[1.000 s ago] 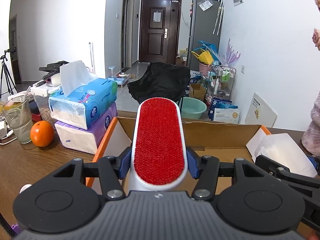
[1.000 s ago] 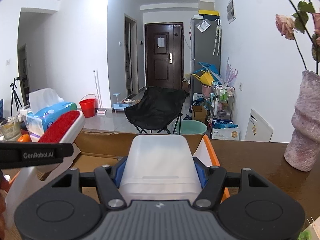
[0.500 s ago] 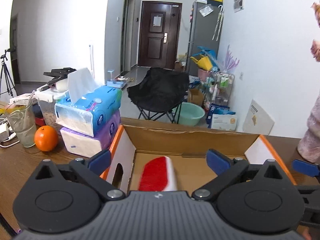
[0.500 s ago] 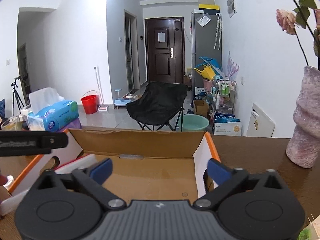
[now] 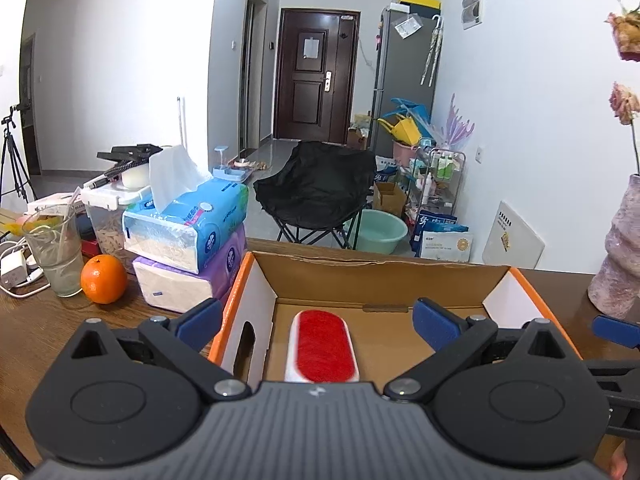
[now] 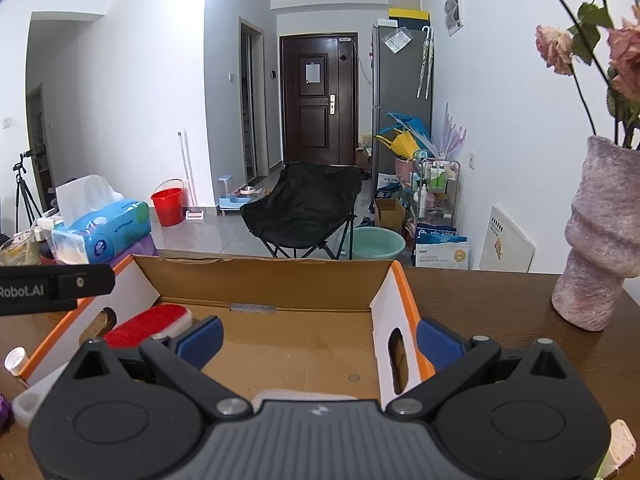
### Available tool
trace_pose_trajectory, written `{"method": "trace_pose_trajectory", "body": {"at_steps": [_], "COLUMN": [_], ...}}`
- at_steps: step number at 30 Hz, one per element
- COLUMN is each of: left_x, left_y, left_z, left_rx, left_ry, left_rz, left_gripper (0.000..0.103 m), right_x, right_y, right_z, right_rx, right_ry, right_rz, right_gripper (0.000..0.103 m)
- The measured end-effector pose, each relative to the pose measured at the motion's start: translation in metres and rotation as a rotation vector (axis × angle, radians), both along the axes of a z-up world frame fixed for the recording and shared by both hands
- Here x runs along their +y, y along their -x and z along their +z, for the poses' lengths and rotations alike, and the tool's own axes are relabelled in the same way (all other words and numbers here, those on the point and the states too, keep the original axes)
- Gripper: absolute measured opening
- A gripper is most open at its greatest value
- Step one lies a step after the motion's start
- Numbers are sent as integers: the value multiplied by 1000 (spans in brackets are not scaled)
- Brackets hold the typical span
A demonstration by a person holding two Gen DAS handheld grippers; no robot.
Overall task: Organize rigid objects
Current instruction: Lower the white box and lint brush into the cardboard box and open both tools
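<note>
An open cardboard box [image 5: 380, 270] with orange edges stands on the wooden table in front of both grippers. A red-faced lint brush [image 5: 322, 346] lies flat on the box floor. My left gripper [image 5: 318, 322] hovers above it, open, with nothing between its blue pads. In the right wrist view the same brush [image 6: 148, 324] lies at the box's [image 6: 260, 280] left side. A white translucent container [image 6: 304, 394] peeks out just under my right gripper [image 6: 319, 338], which is open and holds nothing. The left gripper's black arm [image 6: 56, 286] reaches in from the left.
Left of the box are stacked tissue packs [image 5: 188, 232], an orange [image 5: 104, 279] and a glass [image 5: 54, 256]. A pink vase [image 6: 600, 240] with dried roses stands to the right. A small white-capped bottle [image 6: 14, 360] sits at the near left.
Both grippers have opened. The lint brush left the left gripper and now lies in the box. The white container left the right gripper and dropped into the box.
</note>
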State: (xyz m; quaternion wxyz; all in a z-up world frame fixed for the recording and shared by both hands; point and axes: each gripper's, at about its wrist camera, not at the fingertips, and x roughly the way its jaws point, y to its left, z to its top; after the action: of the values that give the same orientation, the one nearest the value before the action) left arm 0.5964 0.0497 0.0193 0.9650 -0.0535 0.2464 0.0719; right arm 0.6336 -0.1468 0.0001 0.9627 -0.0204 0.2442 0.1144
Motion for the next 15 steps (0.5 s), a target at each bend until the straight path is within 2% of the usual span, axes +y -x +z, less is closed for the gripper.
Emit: {"method": "trace_pose_trajectory", "body": {"at_steps": [15], "left_x": [-5], "left_y": [65], "left_z": [13], "left_rx": [-53], "left_ry": [-1], "left_rz": [-36], "left_gripper": [103], "right_x": [-21], "right_y": [70], "right_z": [18], "right_rx": [-55], "right_ry": [1], "right_rz": [-10], "right_gripper": [103]}}
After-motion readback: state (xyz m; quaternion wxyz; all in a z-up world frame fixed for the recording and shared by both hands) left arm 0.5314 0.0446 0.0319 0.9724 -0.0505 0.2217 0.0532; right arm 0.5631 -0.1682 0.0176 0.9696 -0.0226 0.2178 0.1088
